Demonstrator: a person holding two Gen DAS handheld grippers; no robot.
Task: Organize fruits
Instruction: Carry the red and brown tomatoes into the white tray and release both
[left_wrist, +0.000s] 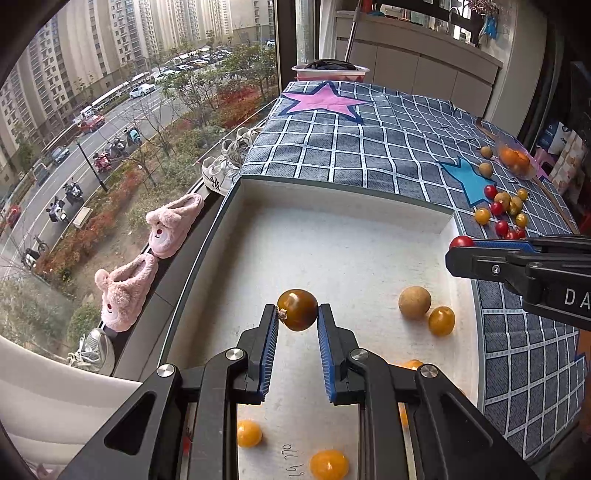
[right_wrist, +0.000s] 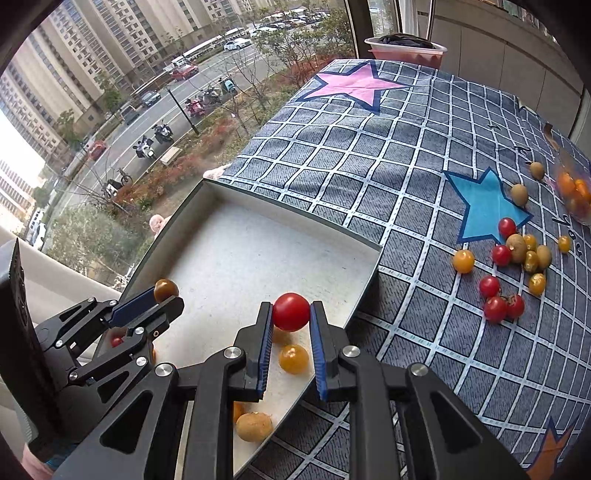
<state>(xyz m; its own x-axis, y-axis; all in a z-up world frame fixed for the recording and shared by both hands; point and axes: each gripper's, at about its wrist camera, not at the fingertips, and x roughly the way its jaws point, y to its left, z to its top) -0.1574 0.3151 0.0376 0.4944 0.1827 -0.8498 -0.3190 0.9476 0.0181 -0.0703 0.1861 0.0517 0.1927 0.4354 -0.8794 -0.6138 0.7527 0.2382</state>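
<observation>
While the white box (left_wrist: 343, 236) holds yellow tomatoes (left_wrist: 441, 320), left tool (left_wrist: 297, 317) grips brown tomato (left_wrist: 297, 309), right tool (right_wrist: 291, 314) red tomato (right_wrist: 291, 311).

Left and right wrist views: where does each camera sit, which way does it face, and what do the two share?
Left wrist: on the left gripper, facing down along its fingers into the box; its pads pinch a brown tomato; the right gripper enters from the right.
Right wrist: on the right gripper, facing down over the box's right rim; it pinches a red tomato; the left gripper shows lower left.
Shared: box, both grippers and tomatoes, loose fruit on the cloth.
</observation>
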